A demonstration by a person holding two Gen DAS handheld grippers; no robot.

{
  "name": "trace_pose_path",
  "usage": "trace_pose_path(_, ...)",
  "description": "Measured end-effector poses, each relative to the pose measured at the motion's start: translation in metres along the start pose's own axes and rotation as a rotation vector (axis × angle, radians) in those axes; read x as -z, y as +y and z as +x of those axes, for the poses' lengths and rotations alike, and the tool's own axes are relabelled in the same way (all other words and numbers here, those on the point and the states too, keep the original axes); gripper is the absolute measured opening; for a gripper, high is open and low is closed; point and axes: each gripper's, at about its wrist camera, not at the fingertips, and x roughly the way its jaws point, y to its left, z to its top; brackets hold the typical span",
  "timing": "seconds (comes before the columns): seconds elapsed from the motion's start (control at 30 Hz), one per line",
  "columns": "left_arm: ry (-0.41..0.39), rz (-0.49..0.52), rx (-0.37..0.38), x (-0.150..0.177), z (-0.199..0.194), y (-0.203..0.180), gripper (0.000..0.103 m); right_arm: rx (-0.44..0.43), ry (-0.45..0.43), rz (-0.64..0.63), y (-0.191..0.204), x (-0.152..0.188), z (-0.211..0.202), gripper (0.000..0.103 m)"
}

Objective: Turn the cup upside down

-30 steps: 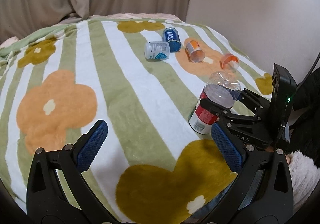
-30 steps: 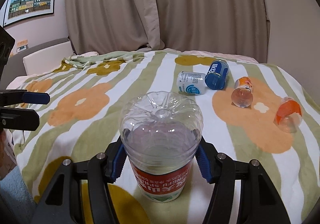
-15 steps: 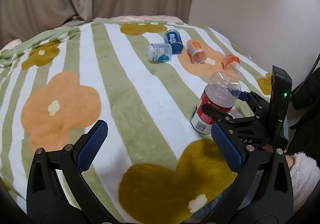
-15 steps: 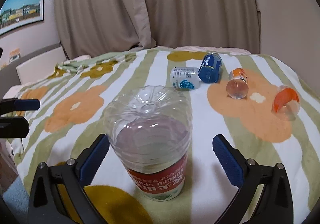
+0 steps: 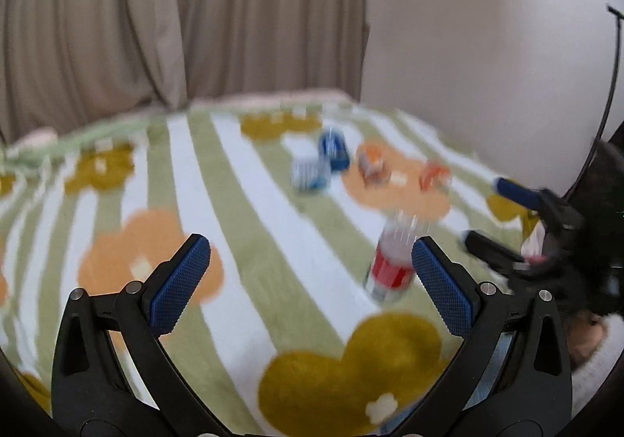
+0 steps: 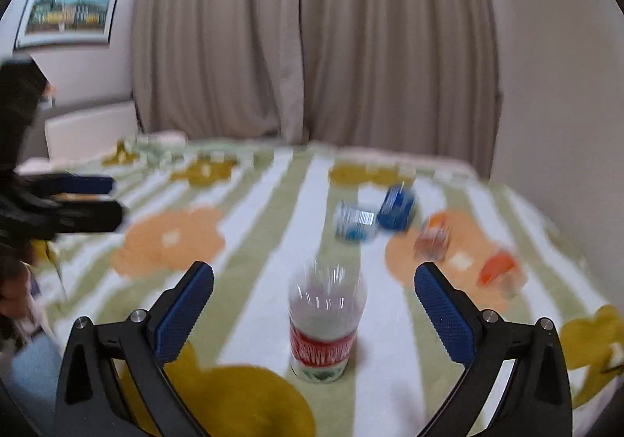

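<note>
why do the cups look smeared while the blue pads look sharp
Left wrist view: motion blur smears the clear red-labelled cup and flowered striped blanket; the left gripper moves with its camera, so it stays crisp. Right wrist view: same blur on the cup, right gripper sharp.

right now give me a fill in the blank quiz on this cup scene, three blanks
1. The cup with the red label stands with its clear base facing ____.
2. The right gripper has its jaws ____, apart from the cup.
3. The blue can lies on its ____ on the blanket.

Missing words: up; open; side
</note>
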Motion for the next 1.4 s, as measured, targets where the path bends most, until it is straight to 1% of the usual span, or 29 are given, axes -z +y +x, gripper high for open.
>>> trace_pose_path(0.07, -0.092, 0.040, -0.030, -0.023, -0.021, -0.008, 0.103, 0.073, -0.060, 0.021, 0.003, -0.024, -0.034, 0.103)
trace_pose_path(0.13, -0.162, 0.062, -0.059, -0.037, -0.038, -0.015, 0.103, 0.165, -0.077, 0.050, 0.003, -0.043, -0.061, 0.103)
trace_pose_path(0.2, -0.232, 0.064, -0.058, -0.049, -0.058, -0.022, 0.103, 0.273, -0.085, 0.100, 0.002, -0.055, -0.086, 0.103)
trace_pose_path(0.27, -0.266, 0.051, -0.031, -0.052, -0.070, -0.027, 0.103, 0.357, -0.102, 0.130, 0.002, -0.059, -0.105, 0.103)
trace_pose_path(0.33, -0.277, 0.043, 0.012, -0.050, -0.077, -0.033, 0.103, 0.449, -0.113, 0.131, 0.006, -0.057, -0.119, 0.103)
trace_pose_path(0.37, -0.278, 0.050, 0.019, -0.047, -0.078, -0.038, 0.103, 0.508, -0.116, 0.129, 0.009, -0.054, -0.126, 0.103)
trace_pose_path(0.4, -0.279, 0.060, 0.016, -0.043, -0.078, -0.043, 0.103, 0.541, -0.116, 0.132, 0.011, -0.051, -0.130, 0.103)
trace_pose_path(0.47, -0.279, 0.096, 0.006, -0.032, -0.079, -0.052, 0.103, 0.580, -0.118, 0.152, 0.012, -0.043, -0.140, 0.103)
trace_pose_path(0.53, -0.279, 0.105, 0.006, -0.025, -0.079, -0.057, 0.103, 0.610, -0.126, 0.168, 0.015, -0.034, -0.147, 0.103)
trace_pose_path(0.6, -0.272, 0.103, 0.025, -0.019, -0.077, -0.062, 0.103, 0.627, -0.131, 0.172, 0.016, -0.030, -0.152, 0.103)
trace_pose_path(0.67, -0.272, 0.116, 0.022, -0.016, -0.078, -0.067, 0.103, 0.645, -0.133, 0.173, 0.018, -0.029, -0.155, 0.103)
trace_pose_path(0.77, -0.275, 0.129, 0.005, -0.014, -0.079, -0.071, 0.103, 0.654, -0.146, 0.186, 0.017, -0.031, -0.161, 0.103)
trace_pose_path(0.9, -0.273, 0.116, 0.016, -0.015, -0.080, -0.071, 0.103, 0.668, -0.150, 0.199, 0.014, -0.031, -0.167, 0.103)
trace_pose_path(1.4, -0.273, 0.113, 0.031, -0.017, -0.075, -0.073, 0.103, 0.711, -0.141, 0.205, 0.010, -0.033, -0.171, 0.103)
